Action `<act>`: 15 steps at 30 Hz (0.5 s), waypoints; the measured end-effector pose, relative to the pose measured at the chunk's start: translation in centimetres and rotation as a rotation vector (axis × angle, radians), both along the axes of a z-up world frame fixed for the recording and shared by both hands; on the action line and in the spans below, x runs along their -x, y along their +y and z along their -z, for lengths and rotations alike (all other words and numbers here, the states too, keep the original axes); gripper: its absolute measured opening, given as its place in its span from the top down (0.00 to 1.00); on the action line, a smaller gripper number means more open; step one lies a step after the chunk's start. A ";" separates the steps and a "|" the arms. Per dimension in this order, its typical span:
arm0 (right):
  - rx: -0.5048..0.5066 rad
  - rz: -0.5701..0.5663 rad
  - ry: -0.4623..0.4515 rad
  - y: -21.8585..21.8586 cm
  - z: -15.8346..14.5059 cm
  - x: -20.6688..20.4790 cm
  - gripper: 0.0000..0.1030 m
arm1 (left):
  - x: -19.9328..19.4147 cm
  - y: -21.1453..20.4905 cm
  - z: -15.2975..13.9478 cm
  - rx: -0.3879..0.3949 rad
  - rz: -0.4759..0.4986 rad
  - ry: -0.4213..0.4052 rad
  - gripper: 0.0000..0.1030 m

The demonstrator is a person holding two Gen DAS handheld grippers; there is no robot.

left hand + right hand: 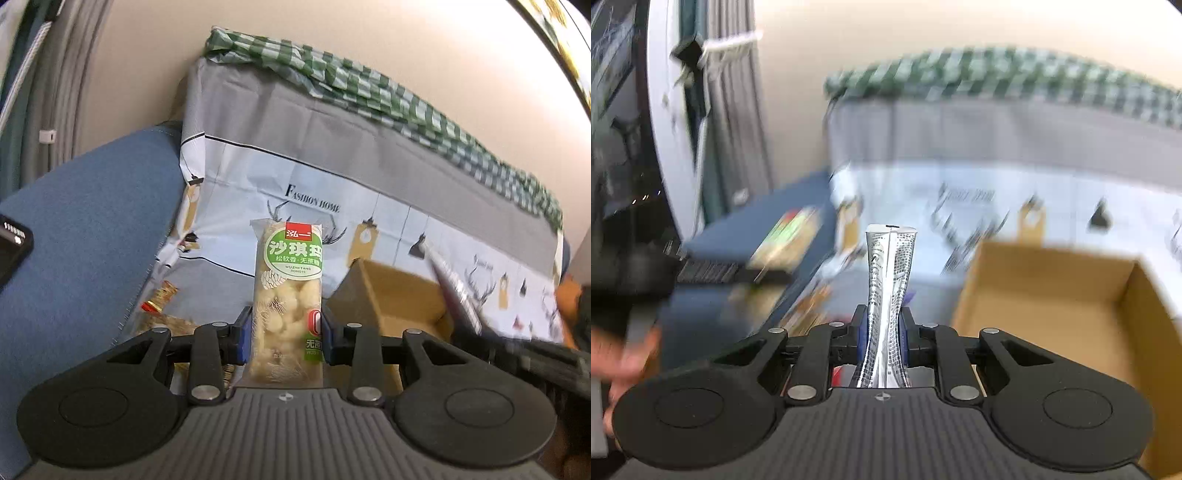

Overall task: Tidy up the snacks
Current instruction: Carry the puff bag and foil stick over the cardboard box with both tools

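Left wrist: left hand-held gripper (286, 332) clamps upright sachima pack (287, 295) (right hand-held gripper (884, 332) pinches silver sachet (888, 295)).

The cardboard box (1052, 295) stands open at the top on the right, its inside bare as far as can be seen, so there is room to come down into it from above. Its near-left corner (354, 280) rises just beside the left gripper (286, 332), whose jaws are filled by an upright sachima pack (288, 291). In the left wrist view a silver packet (454, 288) slants over the box opening and partly bars it. Far behind, the draped printed cloth (332, 166) forms a wall closing off that side. On the left, loose snack wrappers (162, 306) clutter the strip beside the blue cushion (92, 221).
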State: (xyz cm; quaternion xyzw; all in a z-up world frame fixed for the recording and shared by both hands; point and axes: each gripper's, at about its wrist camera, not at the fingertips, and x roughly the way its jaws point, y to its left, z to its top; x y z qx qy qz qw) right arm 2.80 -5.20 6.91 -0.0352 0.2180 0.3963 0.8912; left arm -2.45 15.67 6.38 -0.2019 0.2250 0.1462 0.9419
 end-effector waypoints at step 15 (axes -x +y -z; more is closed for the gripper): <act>0.037 0.213 -0.049 -6.0 3.4 -5.8 0.83 | -5.8 -8.7 2.1 -0.107 0.252 -0.043 0.62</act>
